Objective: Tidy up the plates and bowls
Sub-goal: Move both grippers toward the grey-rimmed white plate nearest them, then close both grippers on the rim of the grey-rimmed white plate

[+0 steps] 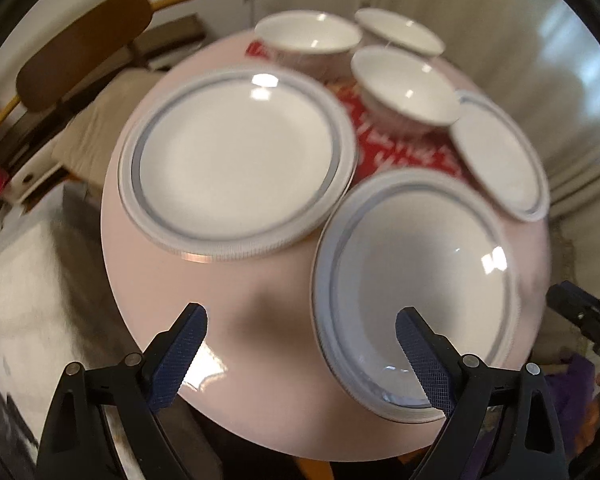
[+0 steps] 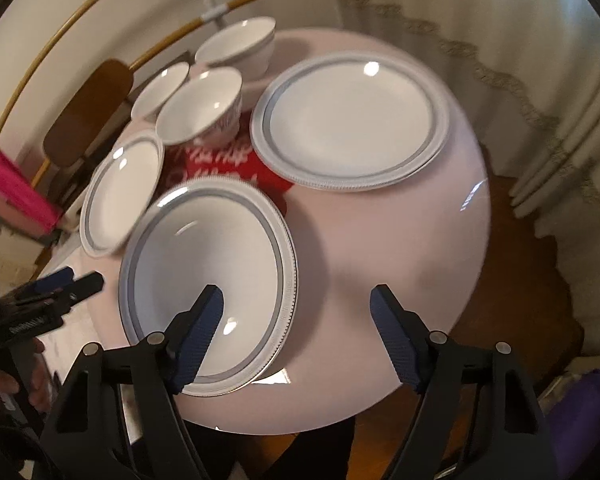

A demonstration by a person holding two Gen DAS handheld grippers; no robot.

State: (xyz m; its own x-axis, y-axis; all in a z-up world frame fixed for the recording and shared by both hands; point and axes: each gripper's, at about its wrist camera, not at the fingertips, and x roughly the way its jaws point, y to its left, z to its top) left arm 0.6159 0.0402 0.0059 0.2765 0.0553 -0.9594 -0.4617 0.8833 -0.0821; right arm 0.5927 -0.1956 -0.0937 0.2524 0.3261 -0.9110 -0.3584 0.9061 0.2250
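Plates and bowls on round pink table (image 1: pixel 260 280): deep plate (image 1: pixel 416 280) at near edge. Left gripper (image 1: pixel 300 344) and right gripper (image 2: pixel 296 320) both spread, empty, above it.

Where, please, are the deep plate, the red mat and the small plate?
deep plate (image 2: pixel 204 264): right wrist view, on its well.
red mat (image 1: pixel 404 152): left wrist view, on its bare middle.
small plate (image 2: pixel 120 196): right wrist view, on its centre.
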